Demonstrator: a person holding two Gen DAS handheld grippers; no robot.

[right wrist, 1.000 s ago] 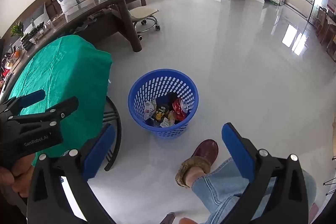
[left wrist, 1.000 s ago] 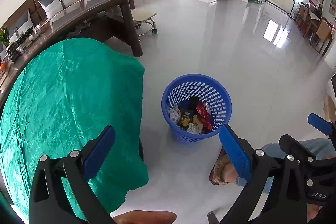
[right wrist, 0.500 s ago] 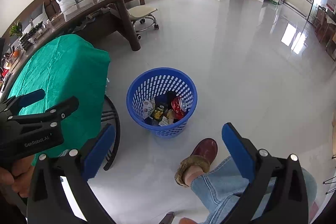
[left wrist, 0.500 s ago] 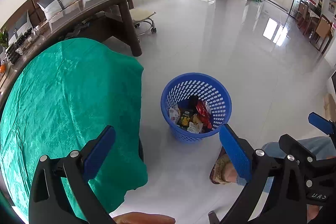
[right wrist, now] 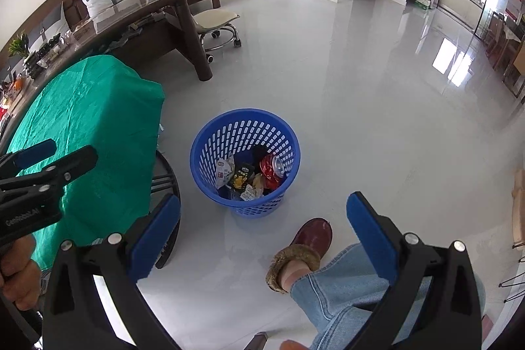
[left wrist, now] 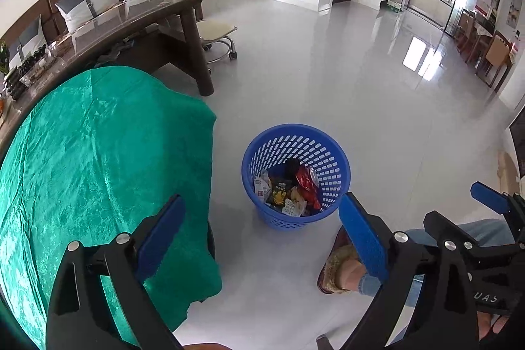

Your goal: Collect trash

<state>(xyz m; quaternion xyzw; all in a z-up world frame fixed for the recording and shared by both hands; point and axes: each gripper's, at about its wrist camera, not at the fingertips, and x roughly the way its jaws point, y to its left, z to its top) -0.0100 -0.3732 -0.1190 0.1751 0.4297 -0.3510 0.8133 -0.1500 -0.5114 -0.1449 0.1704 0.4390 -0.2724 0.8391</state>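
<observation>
Both tools empty, blue pads spread wide: left tool (left wrist: 262, 232), right tool (right wrist: 262, 228). Blue bin (right wrist: 244, 133) on the floor just beside the green-covered table (right wrist: 92, 107), holding trash: wrappers (right wrist: 241, 177) and a red can (right wrist: 272, 168). Slippered foot (right wrist: 303, 246) near the bin.

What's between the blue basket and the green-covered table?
Bare grey floor, seen in both wrist views. Blue basket stands apart from the green-covered table; nothing lies between.
</observation>
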